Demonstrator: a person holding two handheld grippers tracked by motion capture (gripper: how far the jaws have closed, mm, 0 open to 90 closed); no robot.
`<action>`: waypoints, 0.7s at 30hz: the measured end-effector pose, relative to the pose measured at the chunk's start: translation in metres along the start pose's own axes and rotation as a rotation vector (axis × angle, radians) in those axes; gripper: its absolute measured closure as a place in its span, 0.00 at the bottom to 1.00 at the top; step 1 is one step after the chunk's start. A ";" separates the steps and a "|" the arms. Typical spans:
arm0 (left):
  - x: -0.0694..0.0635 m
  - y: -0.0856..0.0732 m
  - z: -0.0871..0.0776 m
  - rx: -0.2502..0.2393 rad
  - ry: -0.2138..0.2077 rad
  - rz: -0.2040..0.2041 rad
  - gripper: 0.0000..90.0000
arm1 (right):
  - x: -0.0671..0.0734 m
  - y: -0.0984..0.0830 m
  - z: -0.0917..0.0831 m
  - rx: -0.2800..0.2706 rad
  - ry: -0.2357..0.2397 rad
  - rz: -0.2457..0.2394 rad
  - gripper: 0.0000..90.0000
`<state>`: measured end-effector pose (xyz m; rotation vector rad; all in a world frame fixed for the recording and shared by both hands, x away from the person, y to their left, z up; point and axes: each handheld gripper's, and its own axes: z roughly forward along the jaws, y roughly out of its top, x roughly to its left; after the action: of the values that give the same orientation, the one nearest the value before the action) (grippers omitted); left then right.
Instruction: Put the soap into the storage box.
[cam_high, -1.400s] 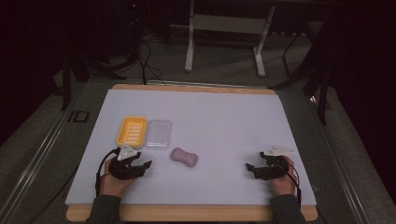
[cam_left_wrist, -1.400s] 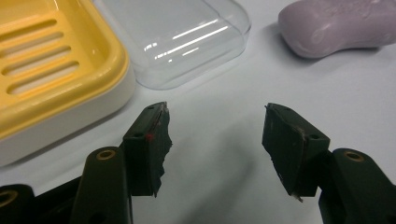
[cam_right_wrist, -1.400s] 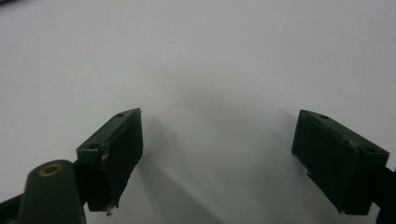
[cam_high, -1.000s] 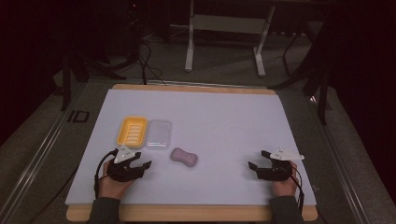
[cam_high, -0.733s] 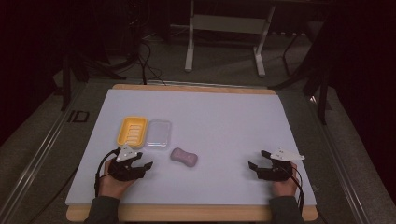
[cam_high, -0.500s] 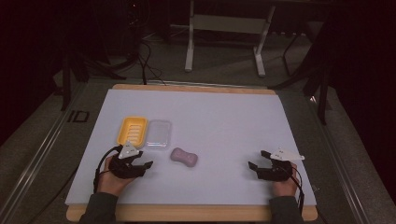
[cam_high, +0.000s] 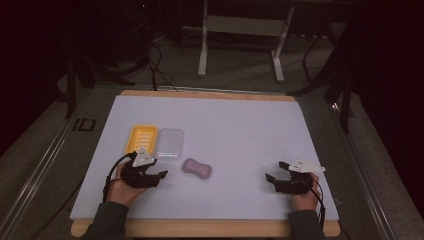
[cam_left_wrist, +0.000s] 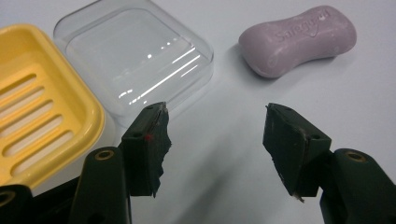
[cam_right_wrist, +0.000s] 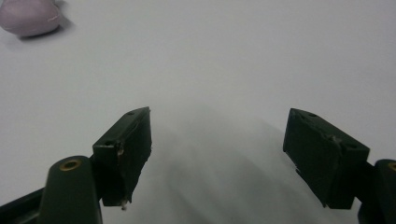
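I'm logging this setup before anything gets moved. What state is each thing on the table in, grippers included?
Yellow soap dish: empty, lying open side up.
Clear lid: off the dish, lying beside it, touching or nearly so.
Purple soap bar: lying flat on the table, apart from the lid, untouched.
Left gripper: jaws apart, nothing between them.
Right gripper: jaws apart, nothing between them.

Both claws, left (cam_high: 161, 174) and right (cam_high: 270, 176), rest low, jaws parted, empty.

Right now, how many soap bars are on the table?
1. The purple soap bar lies on the white table, just right of the clear lid and yellow soap dish, ahead of the left gripper. Nothing hints at another.
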<state>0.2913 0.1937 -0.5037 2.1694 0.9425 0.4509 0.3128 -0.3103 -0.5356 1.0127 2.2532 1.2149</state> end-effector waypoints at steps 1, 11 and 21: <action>0.000 0.000 0.000 0.000 0.000 0.000 0.45 | 0.000 0.000 0.000 0.001 0.001 -0.004 0.26; -0.001 0.013 -0.001 0.002 -0.011 0.042 0.45 | 0.000 0.000 0.000 -0.004 -0.003 0.000 0.24; 0.000 0.027 -0.001 -0.003 -0.033 0.070 0.45 | 0.000 0.000 -0.001 -0.005 -0.007 0.002 0.24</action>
<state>0.3037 0.1815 -0.4830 2.2056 0.8492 0.4492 0.3125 -0.3110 -0.5354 1.0155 2.2432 1.2157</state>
